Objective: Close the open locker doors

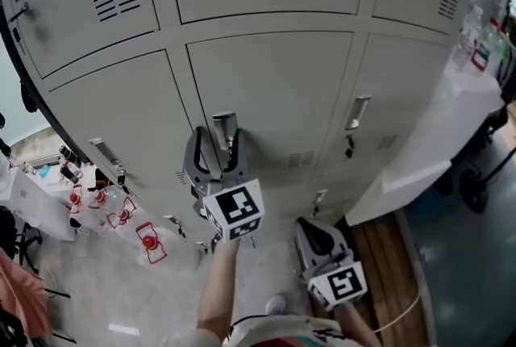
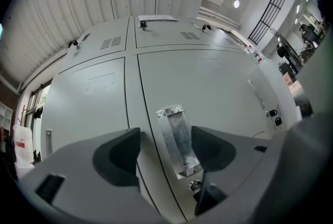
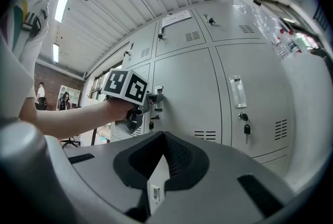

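The left gripper (image 2: 166, 147) has its jaws set moderately wide either side of the upright brushed-metal pull handle (image 2: 177, 137), with a gap between the handle and the left jaw. The handle sits on the pale grey steel locker door (image 1: 274, 95) straight ahead of this gripper, and the door lies flush with its neighbours. The right gripper (image 3: 165, 137) hangs lower and beside the left one, its jaw tips together on nothing.

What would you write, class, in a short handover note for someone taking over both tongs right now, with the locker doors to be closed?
Left tongs: open, with a jaw either side of the metal handle on the middle-row locker door; not clamped on it.
Right tongs: shut and empty, held lower and to the right, clear of the lockers.
Done: every door in view looks flush with its neighbours.
Left: check that this door is really latched, probably by pressing it in, then look for open doors outside these views.
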Tool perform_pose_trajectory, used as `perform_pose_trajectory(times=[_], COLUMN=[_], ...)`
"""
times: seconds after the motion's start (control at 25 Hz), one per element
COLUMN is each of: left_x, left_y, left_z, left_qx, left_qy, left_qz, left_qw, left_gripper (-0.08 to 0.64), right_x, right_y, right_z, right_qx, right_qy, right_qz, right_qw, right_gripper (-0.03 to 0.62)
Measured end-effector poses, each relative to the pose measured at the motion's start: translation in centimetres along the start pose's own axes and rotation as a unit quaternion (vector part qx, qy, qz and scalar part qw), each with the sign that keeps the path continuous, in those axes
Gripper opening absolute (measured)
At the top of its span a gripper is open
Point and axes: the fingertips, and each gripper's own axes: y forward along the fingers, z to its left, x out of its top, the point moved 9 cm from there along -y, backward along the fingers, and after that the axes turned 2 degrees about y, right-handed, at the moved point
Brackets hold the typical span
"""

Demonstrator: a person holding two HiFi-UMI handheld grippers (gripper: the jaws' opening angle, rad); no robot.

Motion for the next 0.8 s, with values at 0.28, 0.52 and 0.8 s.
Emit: perform_pose_trajectory(times=[0.28, 0.52, 0.8], left_x=[1.8, 3.4, 4.9], left_y=[-1.0, -2.7, -6.4], left_z=[-0.3, 0.1, 0.9], left_qx=[-0.023, -0.041, -0.054], left_qy=[-0.017, -0.043, -0.085], left_qz=[-0.014, -0.03, -0.055], left_qw=[0.9995, 0.9978, 0.9934], left_gripper=[0.291, 0.29, 0.279], right_x=[0.5, 0.7, 0.8], right_y=[-1.0, -2.2, -3.8], right_z=[0.4, 1.1, 2.4], right_qx=[-0.003, -0.002, 0.006], right_qy=[-0.005, -0.008, -0.006], right_qz=[-0.008, -0.012, -0.017], right_qw=[1.0, 1.0, 1.0], right_gripper=[0.005, 0.005, 0.005])
